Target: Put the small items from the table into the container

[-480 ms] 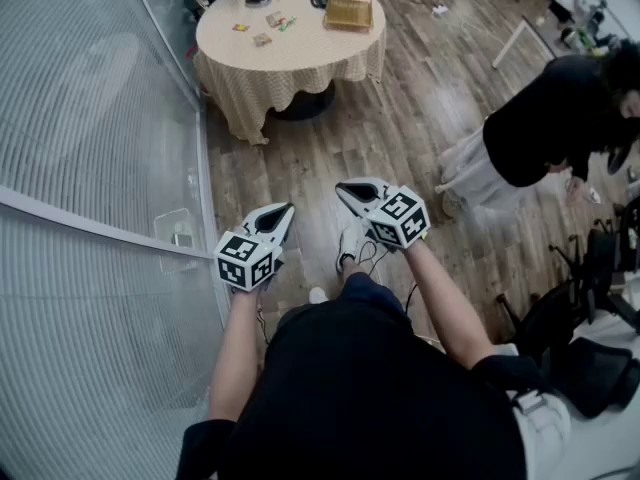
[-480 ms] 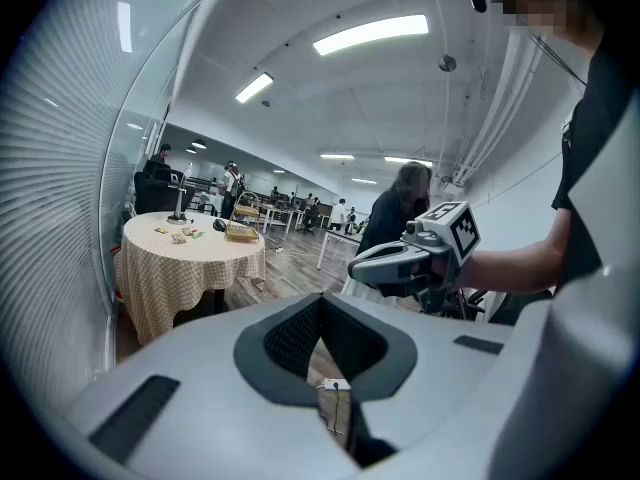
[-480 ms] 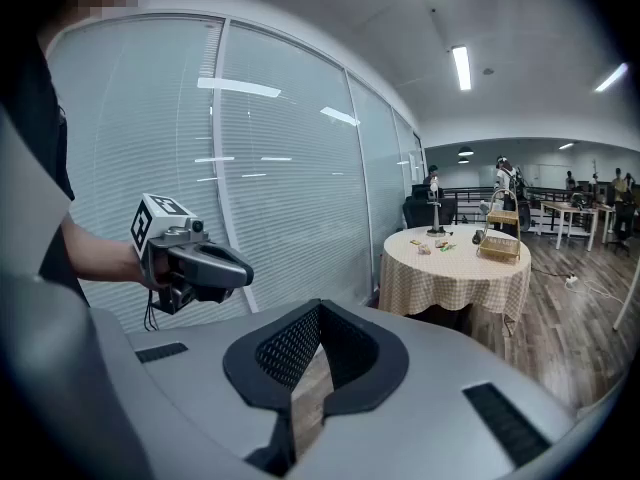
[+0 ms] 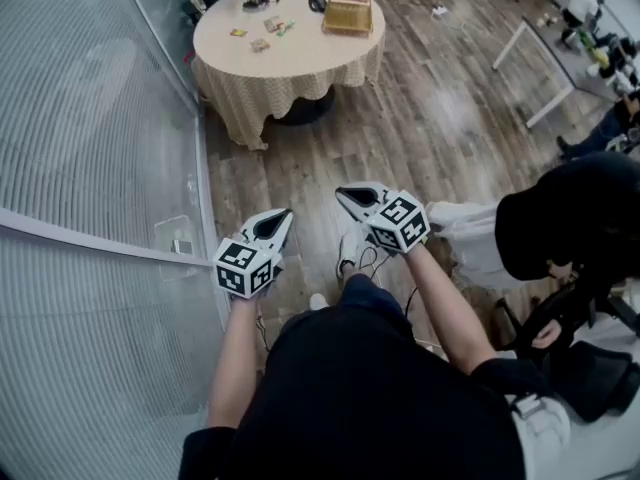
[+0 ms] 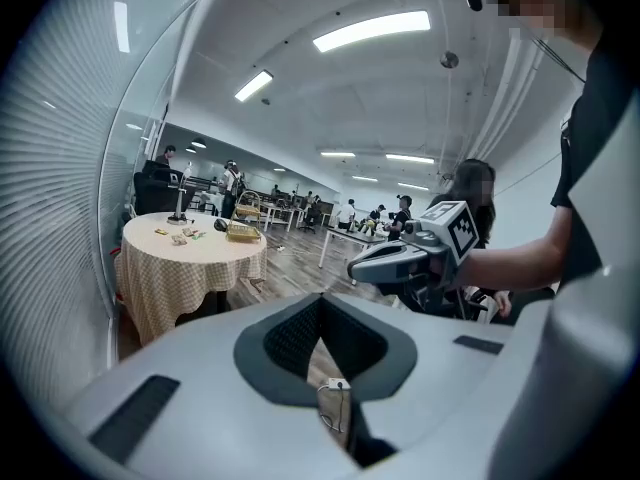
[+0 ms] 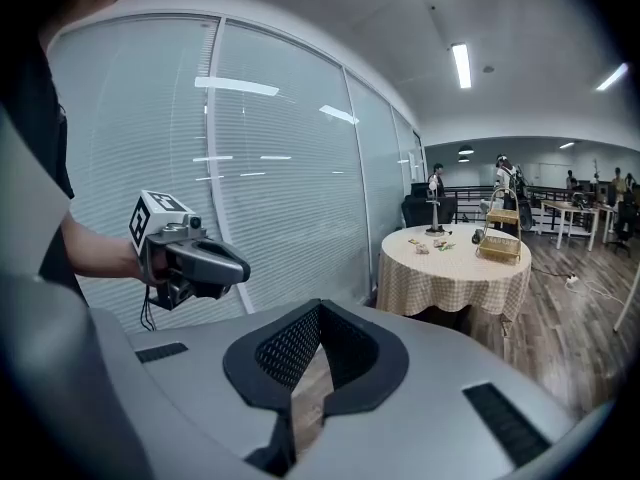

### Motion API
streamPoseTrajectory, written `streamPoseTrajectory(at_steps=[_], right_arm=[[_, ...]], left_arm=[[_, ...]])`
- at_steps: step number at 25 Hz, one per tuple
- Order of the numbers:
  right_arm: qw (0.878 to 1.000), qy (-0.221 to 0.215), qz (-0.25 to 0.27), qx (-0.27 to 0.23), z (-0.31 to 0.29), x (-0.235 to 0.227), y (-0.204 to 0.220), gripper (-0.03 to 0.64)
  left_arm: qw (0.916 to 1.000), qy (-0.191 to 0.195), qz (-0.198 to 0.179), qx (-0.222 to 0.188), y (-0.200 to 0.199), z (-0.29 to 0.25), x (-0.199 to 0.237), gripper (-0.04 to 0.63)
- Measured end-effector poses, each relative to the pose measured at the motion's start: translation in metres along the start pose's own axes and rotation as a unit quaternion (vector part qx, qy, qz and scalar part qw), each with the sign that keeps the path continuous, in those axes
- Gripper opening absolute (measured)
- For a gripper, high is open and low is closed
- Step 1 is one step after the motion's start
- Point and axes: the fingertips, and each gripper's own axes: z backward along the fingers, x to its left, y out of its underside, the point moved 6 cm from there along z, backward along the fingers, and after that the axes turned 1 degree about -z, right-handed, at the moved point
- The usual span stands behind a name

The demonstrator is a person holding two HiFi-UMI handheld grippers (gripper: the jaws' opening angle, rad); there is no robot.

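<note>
Two tools are up in front of the person: the left hand-held gripper [image 4: 281,217] and the right hand-held gripper [image 4: 349,195], side by side but apart over the wooden floor [image 4: 440,118], each clenched with nothing between its jaws. Well ahead of their tips stands the round counter [image 4: 300,60] under a checked cloth. The small items [image 4: 262,34] lie on it ahead of the left hand-held gripper, and the wicker container [image 4: 349,10] stands apart from them, ahead of the right one.

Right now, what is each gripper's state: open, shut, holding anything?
Left gripper: shut, nothing between its jaws.
Right gripper: shut, nothing between its jaws.
</note>
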Motion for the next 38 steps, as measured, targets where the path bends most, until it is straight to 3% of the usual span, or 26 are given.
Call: streamPoseTrajectory(at_steps=[12, 29, 38], right_arm=[[1.0, -0.005, -0.022, 0.015, -0.026, -0.046, 0.009, 0.029], [0.998, -0.04, -0.029, 0.033, -0.065, -0.194, -0.015, 0.031], [0.996, -0.062, -0.036, 0.044, -0.075, -0.253, -0.018, 0.03]], left_arm=[[0.9995, -0.012, 0.024, 0.018, -0.004, -0.034, 0.029, 0.003], [0.9964, -0.046, 0.053, 0.047, -0.052, -0.158, 0.087, 0.003], [0.9955, -0.061, 0.06, 0.04, -0.077, -0.207, 0.104, 0.003]])
